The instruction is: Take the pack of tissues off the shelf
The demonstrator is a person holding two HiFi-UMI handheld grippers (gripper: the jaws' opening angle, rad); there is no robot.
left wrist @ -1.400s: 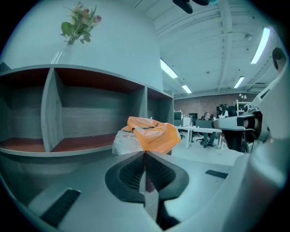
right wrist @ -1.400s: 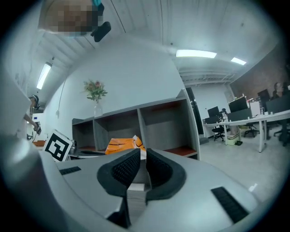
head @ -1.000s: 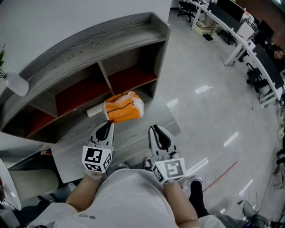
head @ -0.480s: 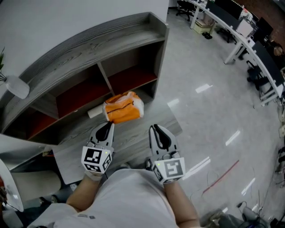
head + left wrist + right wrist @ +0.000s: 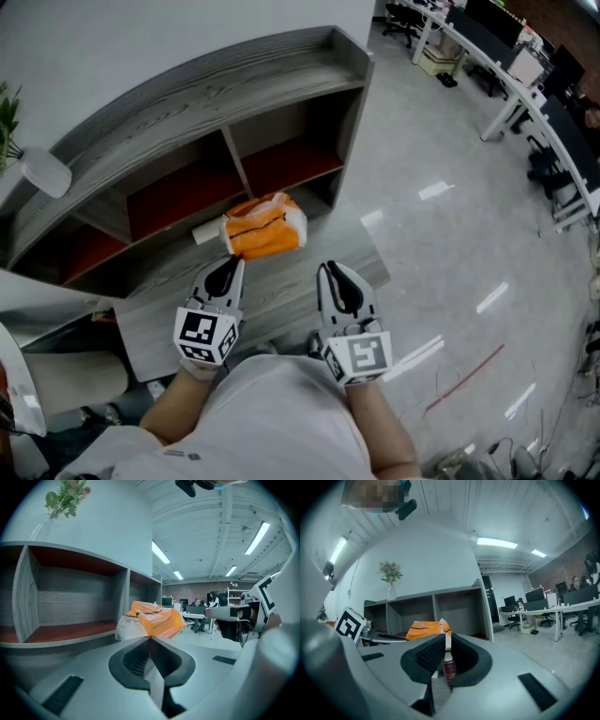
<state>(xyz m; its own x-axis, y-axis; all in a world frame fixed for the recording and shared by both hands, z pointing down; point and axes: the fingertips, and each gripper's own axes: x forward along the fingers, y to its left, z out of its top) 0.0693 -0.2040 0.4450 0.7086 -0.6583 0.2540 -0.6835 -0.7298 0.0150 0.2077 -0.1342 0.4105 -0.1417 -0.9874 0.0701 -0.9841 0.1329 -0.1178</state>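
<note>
The pack of tissues (image 5: pixel 262 225) is orange with white ends. It lies on a low grey board (image 5: pixel 291 286) in front of the open grey shelf (image 5: pixel 187 103), outside its red-floored compartments. My left gripper (image 5: pixel 225 268) is shut and empty, a short way in front of the pack and slightly to its left. My right gripper (image 5: pixel 335 275) is also shut and empty, nearer the board's right end. The pack (image 5: pixel 154 619) shows just past the closed left gripper (image 5: pixel 150 639). In the right gripper view, the pack (image 5: pixel 424 629) lies to the left of the right gripper (image 5: pixel 444 641).
A white roll-like thing (image 5: pixel 203 233) lies against the pack's left side. A white vase with a plant (image 5: pixel 42 171) stands on the shelf top at the left. Office desks and chairs (image 5: pixel 525 84) line the far right, across shiny floor (image 5: pixel 441 234).
The head view has shifted slightly. Both grippers and the pack stay where they were.
</note>
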